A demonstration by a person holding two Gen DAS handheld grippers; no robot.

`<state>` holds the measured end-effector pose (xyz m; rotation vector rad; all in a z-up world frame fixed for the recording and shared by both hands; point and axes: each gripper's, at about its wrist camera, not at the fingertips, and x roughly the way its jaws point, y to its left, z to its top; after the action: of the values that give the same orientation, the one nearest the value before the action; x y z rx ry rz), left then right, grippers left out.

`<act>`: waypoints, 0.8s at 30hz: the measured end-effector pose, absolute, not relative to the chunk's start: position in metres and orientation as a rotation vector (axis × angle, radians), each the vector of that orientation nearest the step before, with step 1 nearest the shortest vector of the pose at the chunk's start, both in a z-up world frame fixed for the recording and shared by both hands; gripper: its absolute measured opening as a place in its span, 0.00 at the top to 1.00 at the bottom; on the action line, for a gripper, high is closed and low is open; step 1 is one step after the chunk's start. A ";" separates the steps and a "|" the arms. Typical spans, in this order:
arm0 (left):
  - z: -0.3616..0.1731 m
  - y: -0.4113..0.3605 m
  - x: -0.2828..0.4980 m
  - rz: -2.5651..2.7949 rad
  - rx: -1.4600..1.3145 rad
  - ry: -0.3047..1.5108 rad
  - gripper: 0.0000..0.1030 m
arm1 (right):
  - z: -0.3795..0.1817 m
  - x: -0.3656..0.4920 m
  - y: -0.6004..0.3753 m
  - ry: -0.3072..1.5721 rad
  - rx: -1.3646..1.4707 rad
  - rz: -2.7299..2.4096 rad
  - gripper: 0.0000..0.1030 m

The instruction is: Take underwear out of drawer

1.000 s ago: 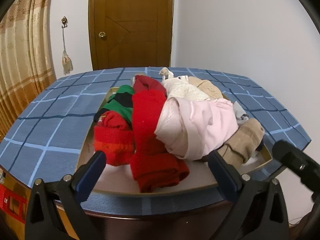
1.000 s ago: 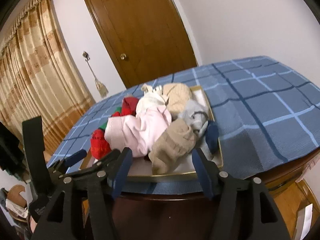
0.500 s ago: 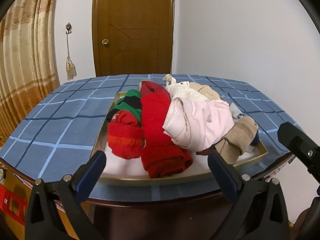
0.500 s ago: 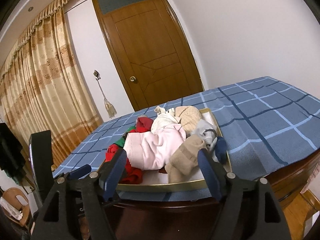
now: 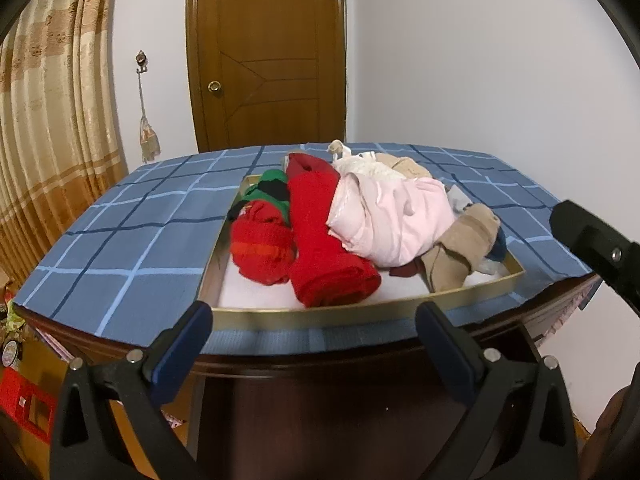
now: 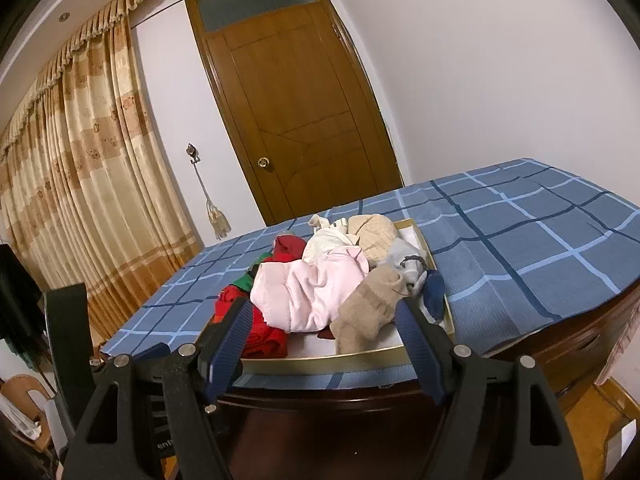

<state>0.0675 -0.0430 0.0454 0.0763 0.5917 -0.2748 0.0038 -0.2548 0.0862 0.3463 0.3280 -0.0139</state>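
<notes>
A shallow gold-rimmed drawer [image 5: 352,314] sits on a counter [image 5: 120,248] covered with a blue checked cloth. It is heaped with folded clothing. On its left side lie a red knitted bundle [image 5: 262,246] and a longer red roll [image 5: 328,248], with a green and black piece [image 5: 268,188] behind them. A pale pink underwear garment [image 5: 396,220] lies on top in the middle, touching the red roll. A beige sock-like piece [image 5: 456,252] rests at the right front corner, beside a small dark blue item [image 6: 434,292] that may be a sock. Cream and tan pieces are piled at the back.

The left tool [image 5: 316,344] hangs in front of the drawer's near edge, jaws wide and empty. The right tool [image 6: 326,334] is also spread wide, holding nothing, just short of the drawer. A brown wooden door [image 6: 296,120] and tan curtains [image 6: 80,184] stand behind.
</notes>
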 end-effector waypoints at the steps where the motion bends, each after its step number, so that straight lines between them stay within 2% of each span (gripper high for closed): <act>1: 0.046 -0.042 0.064 -0.277 0.073 0.588 0.00 | 0.087 0.000 -0.254 0.323 0.346 -0.014 0.26; 24: 0.055 -0.026 0.005 -0.266 0.083 0.532 0.00 | 0.096 -0.061 -0.244 0.257 0.336 -0.001 0.26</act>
<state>0.0050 -0.0264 0.0551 0.0826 0.5316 -0.2659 -0.0609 -0.2441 0.0960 0.3357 0.2568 -0.0007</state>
